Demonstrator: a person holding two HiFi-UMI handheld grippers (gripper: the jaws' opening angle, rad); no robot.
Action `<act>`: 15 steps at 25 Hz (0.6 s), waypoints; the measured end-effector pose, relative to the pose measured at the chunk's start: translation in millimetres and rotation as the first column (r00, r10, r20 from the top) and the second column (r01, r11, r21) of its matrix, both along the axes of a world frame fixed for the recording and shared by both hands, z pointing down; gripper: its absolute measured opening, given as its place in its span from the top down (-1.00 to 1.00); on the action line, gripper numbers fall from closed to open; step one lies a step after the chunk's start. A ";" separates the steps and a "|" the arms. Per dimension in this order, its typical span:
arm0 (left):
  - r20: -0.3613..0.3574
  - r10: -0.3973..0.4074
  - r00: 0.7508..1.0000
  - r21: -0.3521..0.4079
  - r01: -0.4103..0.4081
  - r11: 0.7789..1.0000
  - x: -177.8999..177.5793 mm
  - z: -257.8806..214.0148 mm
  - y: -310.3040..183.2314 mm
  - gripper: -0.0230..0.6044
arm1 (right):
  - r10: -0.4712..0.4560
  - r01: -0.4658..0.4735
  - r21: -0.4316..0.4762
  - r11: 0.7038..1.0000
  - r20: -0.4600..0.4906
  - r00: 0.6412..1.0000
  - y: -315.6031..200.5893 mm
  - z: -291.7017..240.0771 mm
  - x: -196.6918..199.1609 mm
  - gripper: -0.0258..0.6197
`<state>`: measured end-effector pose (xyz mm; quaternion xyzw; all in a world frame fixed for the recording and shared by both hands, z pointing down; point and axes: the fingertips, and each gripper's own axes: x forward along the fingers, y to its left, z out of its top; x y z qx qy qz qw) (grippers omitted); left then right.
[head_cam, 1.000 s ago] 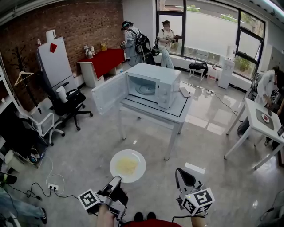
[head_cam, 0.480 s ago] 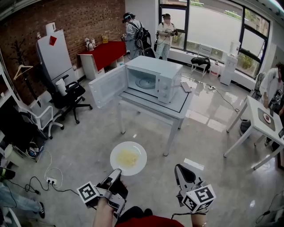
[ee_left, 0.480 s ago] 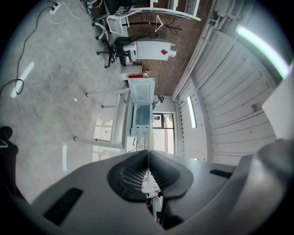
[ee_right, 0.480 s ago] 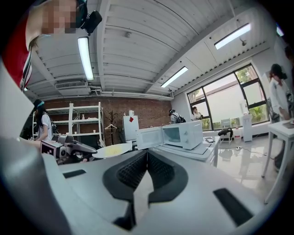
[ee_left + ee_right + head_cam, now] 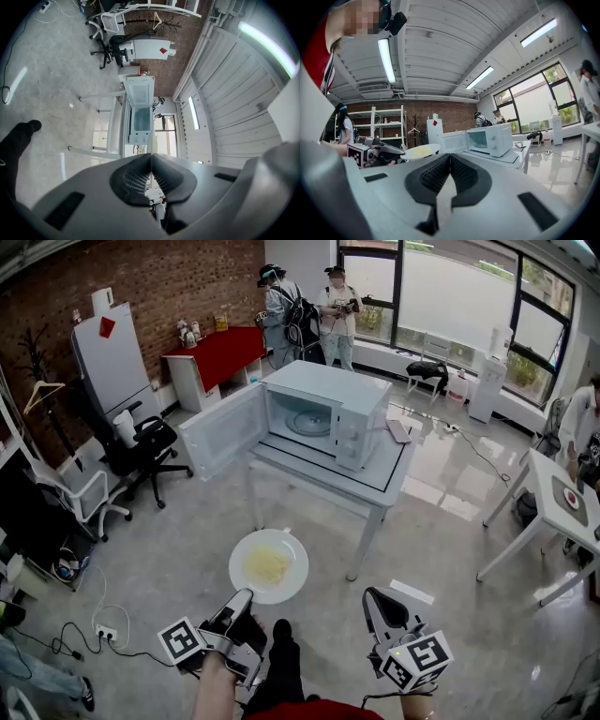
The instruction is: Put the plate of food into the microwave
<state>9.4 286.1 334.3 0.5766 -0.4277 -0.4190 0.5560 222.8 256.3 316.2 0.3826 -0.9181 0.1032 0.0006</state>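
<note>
The head view looked from above, forward and steeply down, onto the microwave [image 5: 328, 413] standing well ahead. The left gripper view was rolled sideways and faced that microwave along its jaws. The right gripper view sat low and level, taking in the plate [image 5: 421, 150], the left gripper [image 5: 399, 151] and the microwave.

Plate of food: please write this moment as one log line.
left gripper: shut on plate of food | right gripper: shut, empty | microwave: door open, plate not inside

A black office chair [image 5: 141, 442] stands on the grey floor [image 5: 169, 549] near a white board [image 5: 105, 357], with a red-topped cabinet [image 5: 220, 360] against the brick wall [image 5: 159, 287]. One person [image 5: 279, 315] and a second person [image 5: 337, 307] stand side by side at the windows [image 5: 441, 306].
</note>
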 end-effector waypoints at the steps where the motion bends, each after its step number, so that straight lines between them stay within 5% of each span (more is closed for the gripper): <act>1: 0.000 0.004 1.000 -0.003 -0.004 1.000 -2.8 3.5 -9.7 0.87 | 0.004 -0.003 -0.004 1.000 0.004 1.000 -8.9 2.5 -3.3 0.88; 15: -0.010 0.132 0.991 0.005 -0.132 0.991 -67.4 -1.8 -214.6 0.87 | 0.023 -0.023 -0.001 1.000 -0.001 1.000 -204.9 -9.9 -107.2 0.87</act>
